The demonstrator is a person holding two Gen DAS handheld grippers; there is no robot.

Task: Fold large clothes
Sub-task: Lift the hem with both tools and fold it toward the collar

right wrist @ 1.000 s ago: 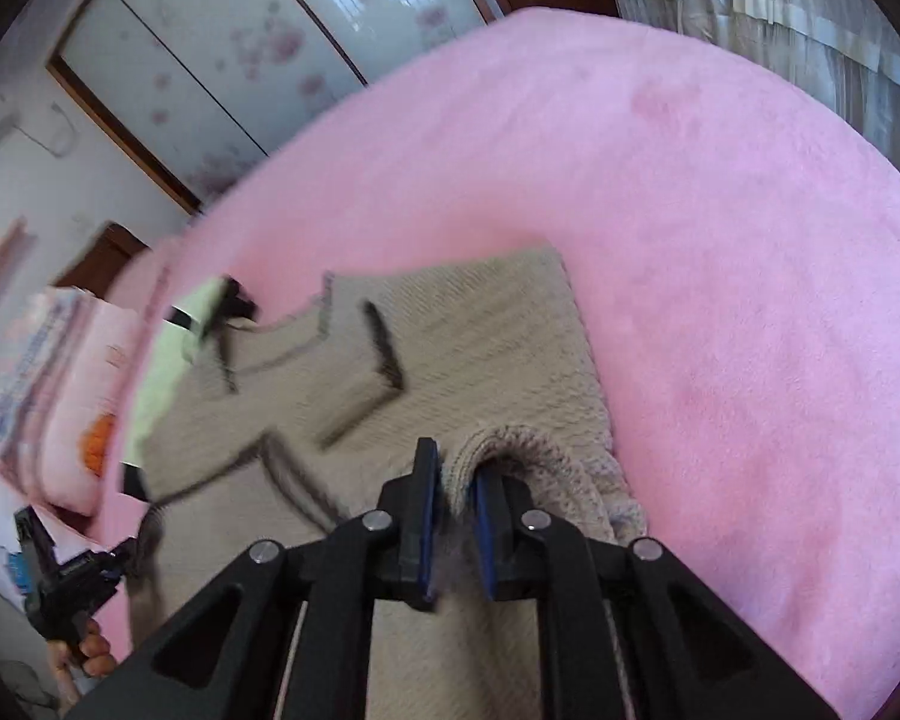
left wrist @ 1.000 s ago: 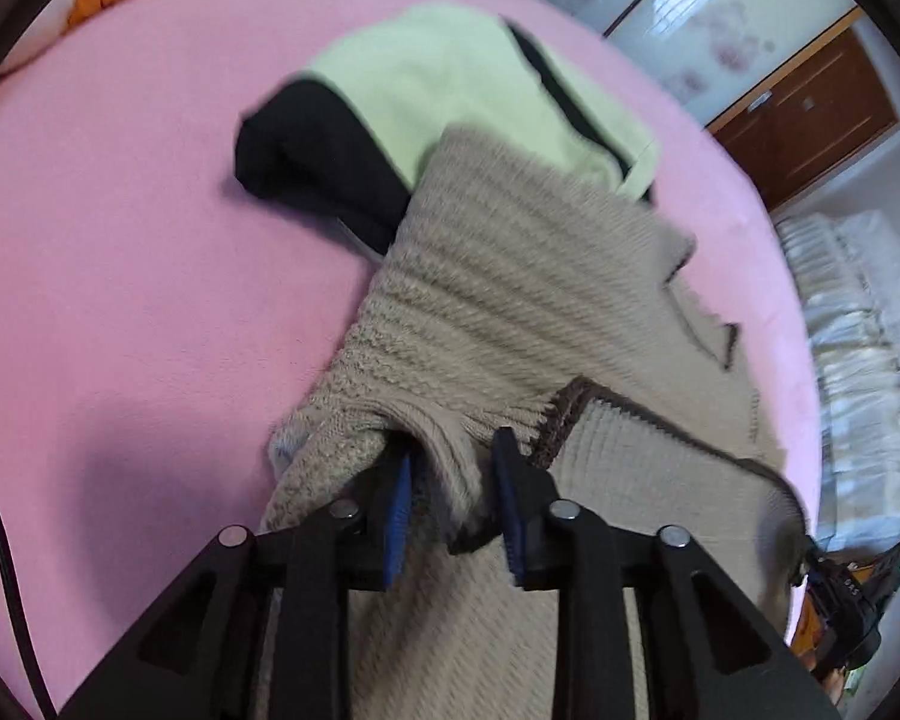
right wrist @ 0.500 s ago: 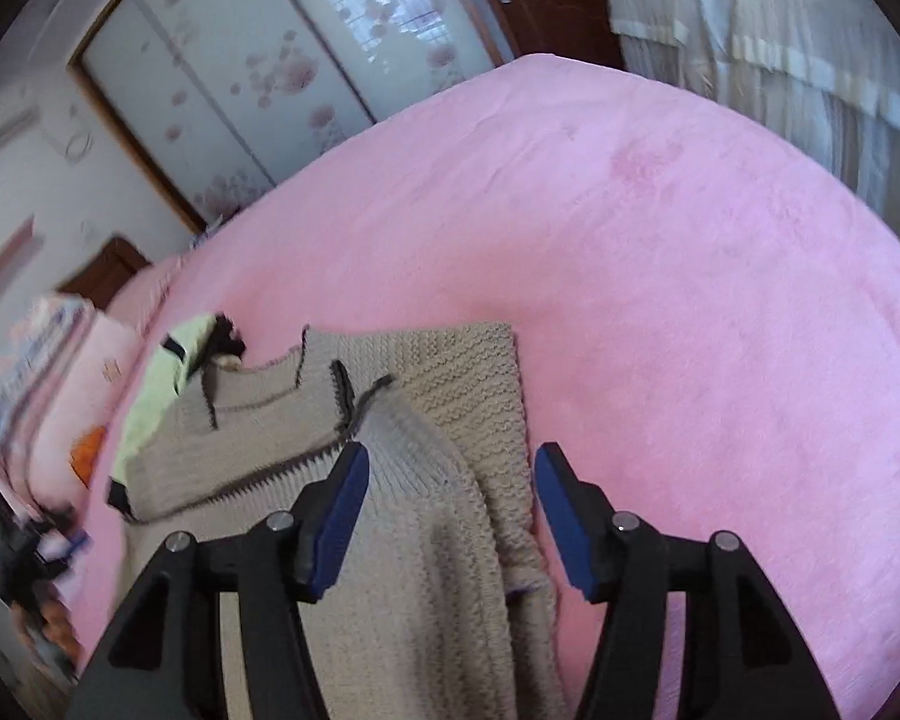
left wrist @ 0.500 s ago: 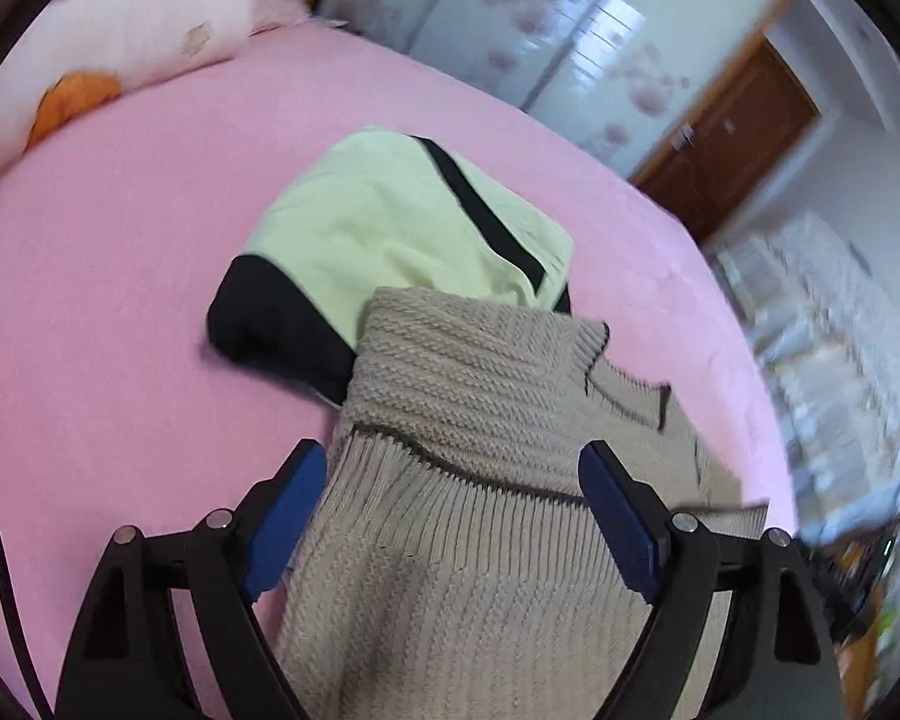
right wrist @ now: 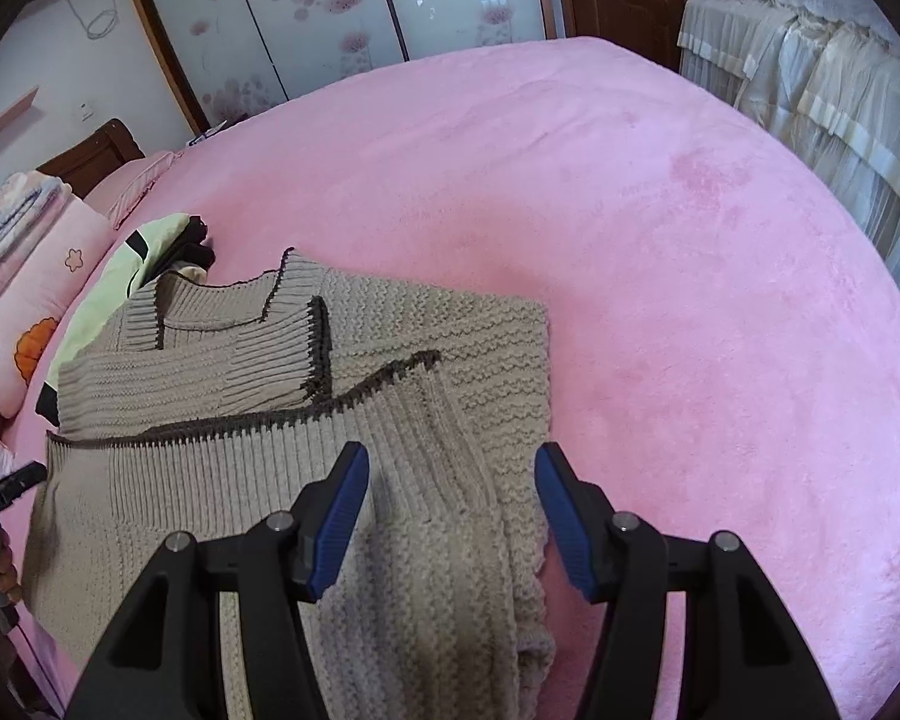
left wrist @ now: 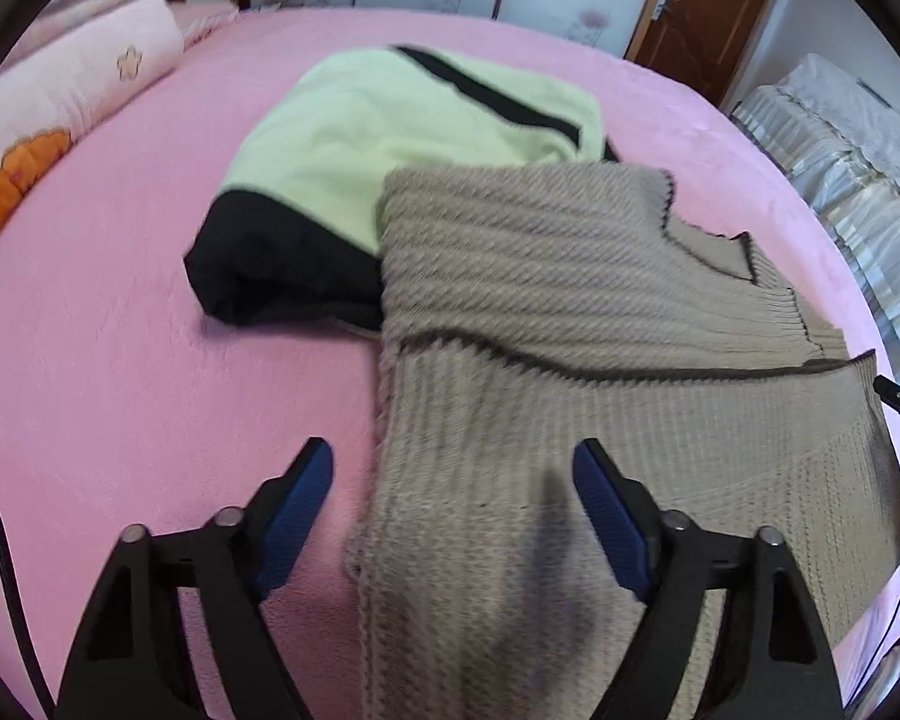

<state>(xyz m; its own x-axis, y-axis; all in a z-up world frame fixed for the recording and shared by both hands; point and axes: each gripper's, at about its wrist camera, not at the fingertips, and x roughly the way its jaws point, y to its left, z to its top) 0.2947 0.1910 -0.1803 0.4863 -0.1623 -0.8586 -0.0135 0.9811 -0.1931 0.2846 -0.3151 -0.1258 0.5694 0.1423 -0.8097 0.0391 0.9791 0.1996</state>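
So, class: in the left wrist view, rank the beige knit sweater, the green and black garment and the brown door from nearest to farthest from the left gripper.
1. Beige knit sweater: directly below the left gripper.
2. Green and black garment: beyond the sweater, centre-left on the bed.
3. Brown door: past the bed, upper right.

Pink plush bed (right wrist: 660, 228) fills the room; frosted sliding doors (right wrist: 330, 12) with pink blossoms glow behind, brown wooden door (left wrist: 708, 6) beside them, pale pleated curtains (right wrist: 810, 72) at right.
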